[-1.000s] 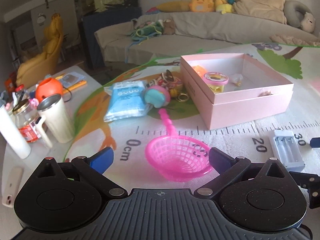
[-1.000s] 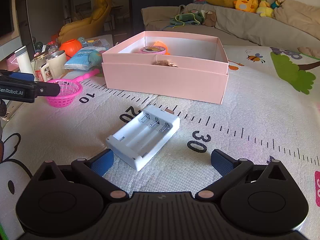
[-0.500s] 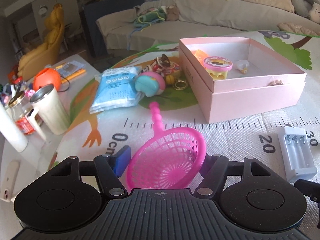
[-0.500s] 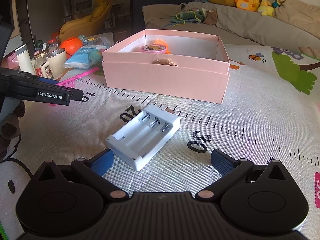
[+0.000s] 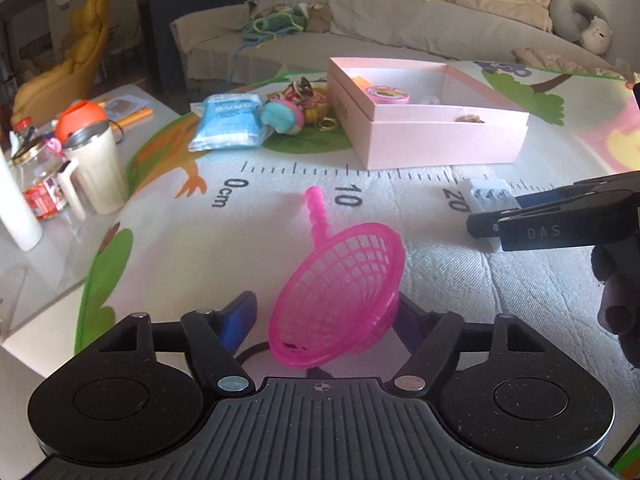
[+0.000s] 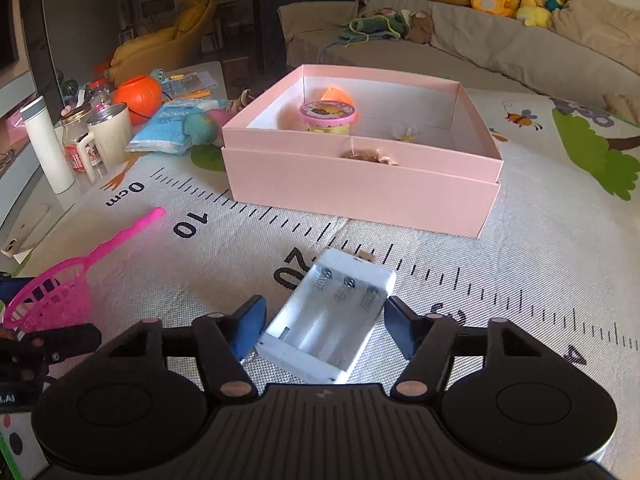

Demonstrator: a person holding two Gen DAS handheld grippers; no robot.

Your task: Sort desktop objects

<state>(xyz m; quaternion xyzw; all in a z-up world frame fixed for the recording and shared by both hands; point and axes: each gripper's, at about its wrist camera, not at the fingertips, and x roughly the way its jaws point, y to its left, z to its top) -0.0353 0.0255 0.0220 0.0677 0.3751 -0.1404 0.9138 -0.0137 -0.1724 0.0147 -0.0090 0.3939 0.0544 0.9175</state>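
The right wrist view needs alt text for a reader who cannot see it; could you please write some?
A white plastic three-slot battery holder lies on the printed play mat between the fingers of the right hand-held gripper. Beyond it sits an open pink cardboard box holding small toys. At far left, a pink plastic mesh strainer is tilted up off the mat.

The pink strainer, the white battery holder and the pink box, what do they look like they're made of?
Pink strainer: glossy translucent plastic, going by its molded mesh and ridged handle.
White battery holder: smooth hard plastic with metal coil springs in its slots.
Pink box: likely matte cardboard; thin flat walls, crisp folded edges.
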